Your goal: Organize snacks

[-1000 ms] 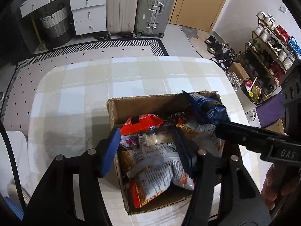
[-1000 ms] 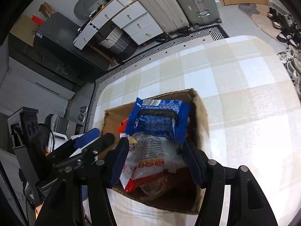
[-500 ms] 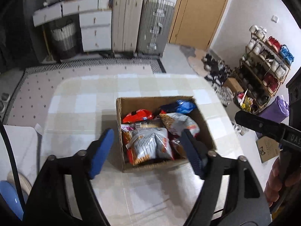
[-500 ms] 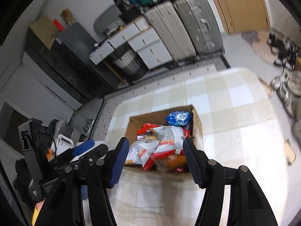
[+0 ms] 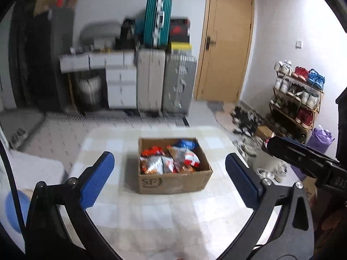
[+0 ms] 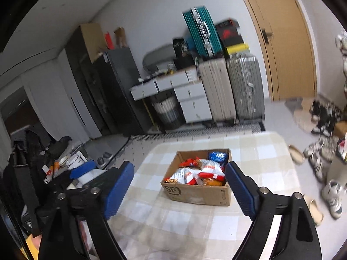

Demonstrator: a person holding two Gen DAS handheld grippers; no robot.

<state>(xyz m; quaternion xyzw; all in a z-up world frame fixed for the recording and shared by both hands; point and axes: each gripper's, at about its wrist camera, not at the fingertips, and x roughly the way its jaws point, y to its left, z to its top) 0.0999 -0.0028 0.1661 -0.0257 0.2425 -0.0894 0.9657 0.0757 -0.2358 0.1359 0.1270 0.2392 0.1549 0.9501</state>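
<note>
Both sets of jaws just opened wide, nothing between them. Left gripper (image 5: 169, 181) and right gripper (image 6: 180, 191) hang well back from the cardboard box (image 5: 173, 183), which sits mid-table on the checked tablecloth (image 5: 151, 216). Snack bags (image 5: 168, 162) all inside it; blue pack (image 6: 219, 156) at the box's far corner. Looks done: keep clear of the box, don't clip its near rim.

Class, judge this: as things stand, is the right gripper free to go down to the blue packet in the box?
Probably yes. The right gripper is open and empty; the blue packet lies uncovered at the box's far end, and nothing stands between them.
</note>
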